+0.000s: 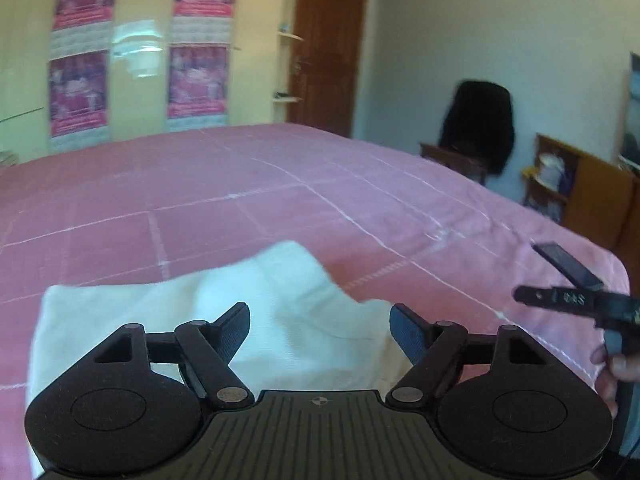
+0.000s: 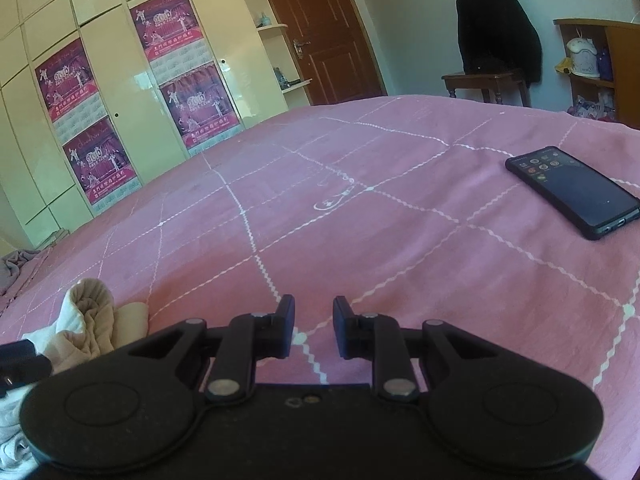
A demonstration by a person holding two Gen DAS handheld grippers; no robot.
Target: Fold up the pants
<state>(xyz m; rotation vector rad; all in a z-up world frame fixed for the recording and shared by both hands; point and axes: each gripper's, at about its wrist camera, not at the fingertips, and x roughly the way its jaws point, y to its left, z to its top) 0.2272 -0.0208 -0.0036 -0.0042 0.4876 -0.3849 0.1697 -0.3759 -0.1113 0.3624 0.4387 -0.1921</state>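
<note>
White pants (image 1: 208, 312) lie crumpled on the pink bedspread (image 1: 280, 184), just under and ahead of my left gripper (image 1: 320, 330), which is wide open and empty above them. In the right wrist view a bunched cream part of the pants (image 2: 90, 322) lies at the lower left. My right gripper (image 2: 314, 330) is open with a narrow gap, empty, low over the bare bedspread (image 2: 360, 208). It also shows at the right edge of the left wrist view (image 1: 568, 280).
A black phone (image 2: 576, 190) lies on the bed at the right. Beyond the bed stand a cream wardrobe with posters (image 2: 120, 100), a brown door (image 2: 320, 28), a chair with a black garment (image 2: 496, 36) and a wooden shelf (image 2: 596, 64).
</note>
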